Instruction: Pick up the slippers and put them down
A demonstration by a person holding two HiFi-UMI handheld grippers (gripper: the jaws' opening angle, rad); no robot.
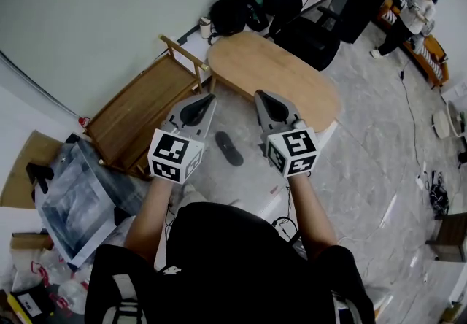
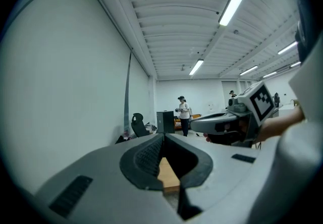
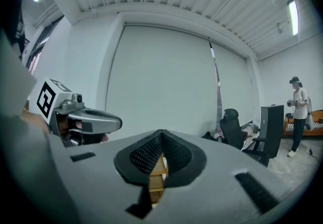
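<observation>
Left gripper [image 1: 209, 99] and right gripper [image 1: 261, 95] are grey with black ribbed pads [image 2: 146, 155] and black-and-white marker cubes [image 1: 175, 156]. The person's top [image 1: 219, 257] is black.

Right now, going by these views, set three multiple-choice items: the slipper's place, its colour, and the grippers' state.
1. Where does the slipper lie?
A on the oval table
B on the floor
C on a bed

2. What colour is the slipper?
A white
B red
C black

3. How do the left gripper and the right gripper stand?
A both open
B both shut and empty
C left shut on the slipper

Key:
1 B, it rests on the grey floor beside the oval table.
2 C, it shows dark against the pale floor.
3 B, each gripper view shows its jaws meeting at the tips with nothing between them.
</observation>
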